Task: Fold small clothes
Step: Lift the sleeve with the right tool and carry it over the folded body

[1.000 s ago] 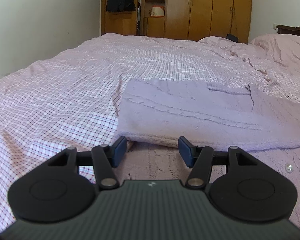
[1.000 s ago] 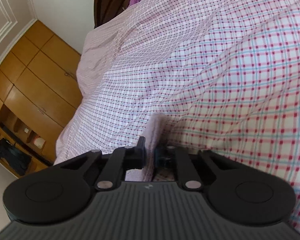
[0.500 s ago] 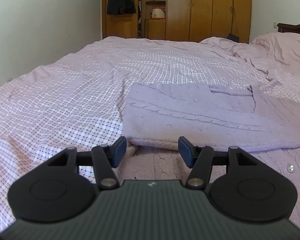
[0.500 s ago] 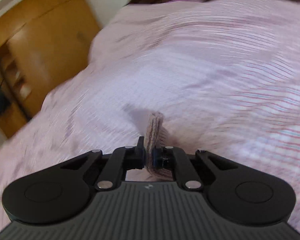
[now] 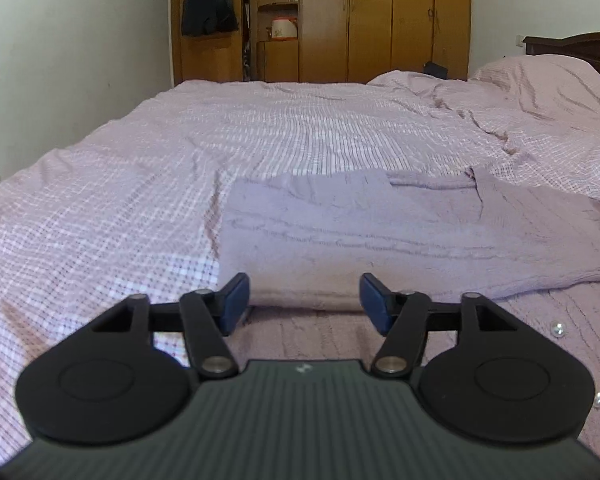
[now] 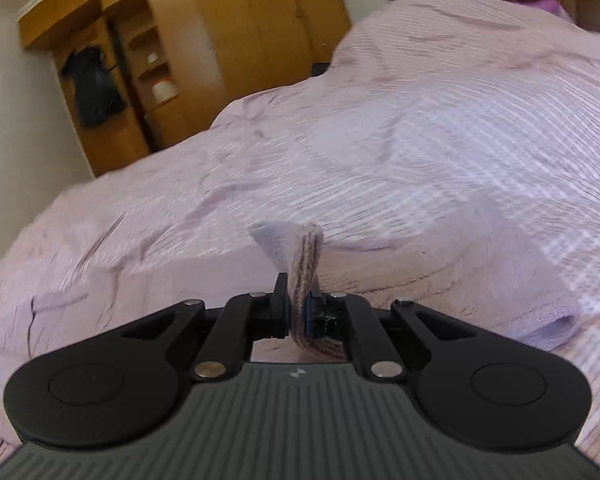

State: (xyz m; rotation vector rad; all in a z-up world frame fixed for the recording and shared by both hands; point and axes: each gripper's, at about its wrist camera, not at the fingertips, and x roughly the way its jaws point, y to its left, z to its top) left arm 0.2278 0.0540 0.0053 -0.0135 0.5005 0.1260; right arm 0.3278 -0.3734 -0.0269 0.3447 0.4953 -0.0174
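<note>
A lilac knitted cardigan (image 5: pixel 380 236) lies on the bed, part of it folded over itself, with pearl buttons (image 5: pixel 556 326) along its near right side. My left gripper (image 5: pixel 304 300) is open and empty, hovering just above the near edge of the folded part. My right gripper (image 6: pixel 298 312) is shut on a bunched ribbed edge of the cardigan (image 6: pixel 304 264), which sticks up between the fingers. The rest of the garment (image 6: pixel 480 272) spreads beyond it, blurred.
The bed is covered by a pink checked sheet (image 5: pixel 120 200), rumpled at the far right near a pillow (image 5: pixel 548 84). A wooden wardrobe (image 5: pixel 380 20) and a hanging dark garment (image 5: pixel 208 0) stand beyond the bed. A white wall (image 5: pixel 60 60) is on the left.
My right gripper has swung round with the cardigan edge still pinched; its view now faces the wardrobe. My left gripper has lifted and pulled back slightly, still open.
</note>
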